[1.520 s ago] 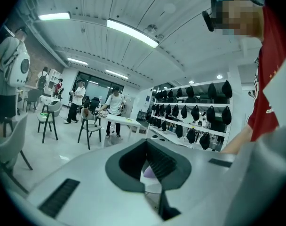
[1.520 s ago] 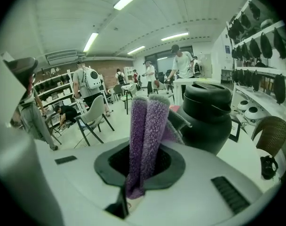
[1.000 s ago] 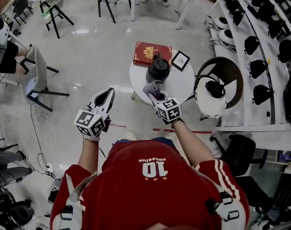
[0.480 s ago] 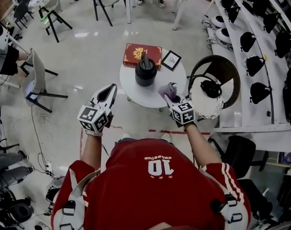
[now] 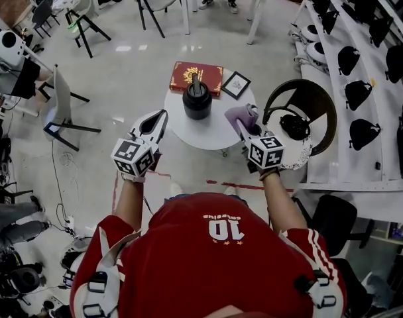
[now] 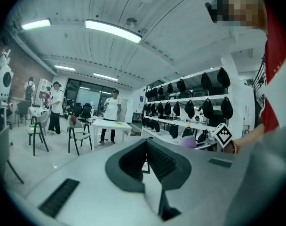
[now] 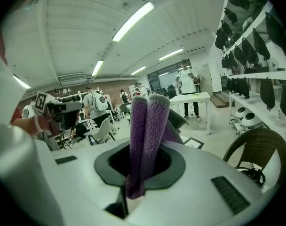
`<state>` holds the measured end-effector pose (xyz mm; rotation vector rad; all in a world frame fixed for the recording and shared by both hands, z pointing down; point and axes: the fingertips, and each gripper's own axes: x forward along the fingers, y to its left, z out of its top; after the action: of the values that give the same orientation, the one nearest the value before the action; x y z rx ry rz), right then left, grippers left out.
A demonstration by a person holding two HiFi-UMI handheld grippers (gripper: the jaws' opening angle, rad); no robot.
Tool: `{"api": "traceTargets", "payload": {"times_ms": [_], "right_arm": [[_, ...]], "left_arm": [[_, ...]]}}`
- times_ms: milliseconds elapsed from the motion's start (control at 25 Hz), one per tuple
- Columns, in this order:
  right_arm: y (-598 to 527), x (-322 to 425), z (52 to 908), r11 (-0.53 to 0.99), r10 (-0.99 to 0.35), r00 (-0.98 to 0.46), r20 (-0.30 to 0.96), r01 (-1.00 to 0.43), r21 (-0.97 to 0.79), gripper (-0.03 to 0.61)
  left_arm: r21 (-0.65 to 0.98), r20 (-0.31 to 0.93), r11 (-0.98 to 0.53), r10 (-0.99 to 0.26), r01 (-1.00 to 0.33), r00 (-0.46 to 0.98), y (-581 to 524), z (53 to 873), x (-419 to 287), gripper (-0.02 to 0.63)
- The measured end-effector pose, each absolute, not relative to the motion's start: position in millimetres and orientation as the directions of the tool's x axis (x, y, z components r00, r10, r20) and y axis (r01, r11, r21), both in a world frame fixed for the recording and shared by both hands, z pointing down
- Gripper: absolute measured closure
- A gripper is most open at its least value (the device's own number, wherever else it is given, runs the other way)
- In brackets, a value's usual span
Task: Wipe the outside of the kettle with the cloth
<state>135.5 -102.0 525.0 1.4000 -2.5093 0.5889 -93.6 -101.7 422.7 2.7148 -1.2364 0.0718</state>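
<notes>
The black kettle (image 5: 197, 101) stands on the round tabletop (image 5: 211, 131) at upper centre, and since the right gripper (image 5: 246, 126) has its jaws pinching the purple cloth (image 5: 236, 114) while the left gripper (image 5: 154, 124) has its jaws pressed together on nothing, a wipe may push over the unheld kettle.

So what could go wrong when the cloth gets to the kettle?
The kettle stands free on the small round table, and the left gripper is shut, apart from it: a push could slide it toward the red book. The right gripper pinches only a fold of the cloth, which might slip out.
</notes>
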Motion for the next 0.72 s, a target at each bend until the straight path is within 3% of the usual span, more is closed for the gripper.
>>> {"api": "traceTargets", "payload": {"times_ms": [480,720], "right_arm": [[-93.5,107.2,376.4,0.587,-0.792,-0.6,0.11,-0.799,-0.13,0.531],[-100.1,104.9,360.9,0.562,-0.821,-0.564,0.087,-0.826,-0.054,0.531]], "left_arm": [[0.049,0.068,-0.618,-0.782,-0.785,0.62,-90.7,383.1,-104.8,0.607],[0.139,0.044,-0.622,-0.774,-0.771,0.632,-87.7,373.0,-97.2,0.607]]}}
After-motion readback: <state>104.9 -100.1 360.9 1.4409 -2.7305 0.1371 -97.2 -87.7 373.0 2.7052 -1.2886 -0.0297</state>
